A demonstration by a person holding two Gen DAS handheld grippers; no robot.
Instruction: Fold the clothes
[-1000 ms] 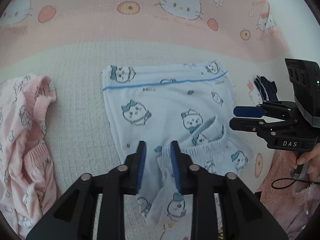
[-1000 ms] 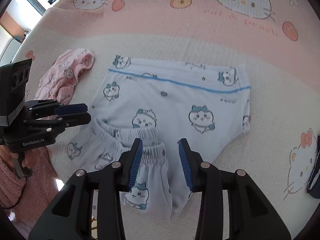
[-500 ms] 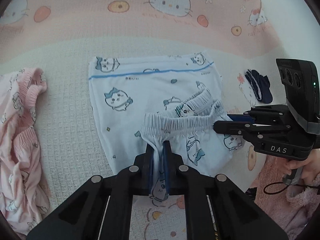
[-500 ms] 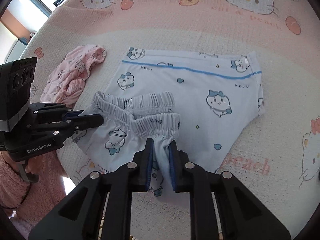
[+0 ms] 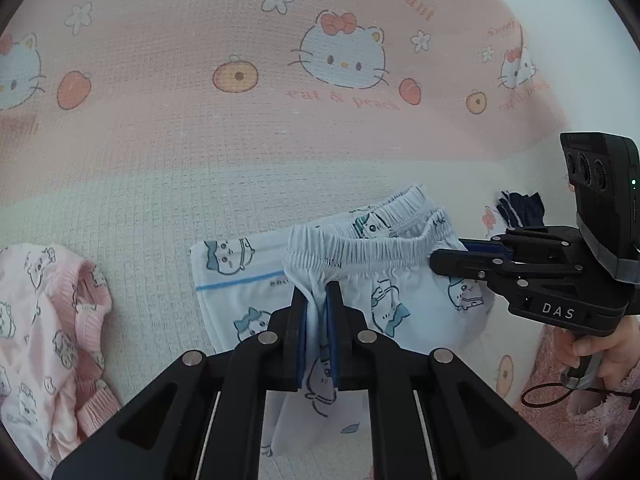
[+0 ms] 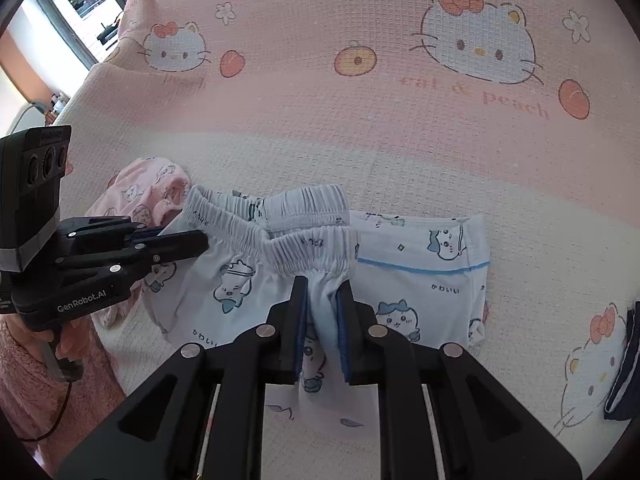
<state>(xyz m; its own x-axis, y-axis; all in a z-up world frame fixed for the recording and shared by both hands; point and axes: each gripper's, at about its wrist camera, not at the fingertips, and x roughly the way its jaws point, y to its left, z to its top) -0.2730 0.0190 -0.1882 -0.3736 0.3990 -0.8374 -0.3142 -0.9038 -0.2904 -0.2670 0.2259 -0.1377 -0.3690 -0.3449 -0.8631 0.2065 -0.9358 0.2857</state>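
My left tongs [image 5: 318, 320] clamp the shorts' [image 5: 400, 292] waistband; my right tongs [image 6: 322, 320] pinch it too, at the other end. Waistband is lifted, folded up over the legs on the bed [image 5: 200, 140]. Pink garment [image 5: 44, 320] lies left, dark item [image 6: 624, 368] right.

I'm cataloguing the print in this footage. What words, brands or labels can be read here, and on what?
"DAS": white letters on the black right claw.
"GenRobot.AI": white letters on the black left claw.
"eat & peach": red script on the pink cat-print waffle blanket.
"Sweet Dreamt", or close to it: same blanket, cut off at the top edge.
"かわいい": small dark print on the pale blue cartoon-print shorts.
Waistband print: too small to read.
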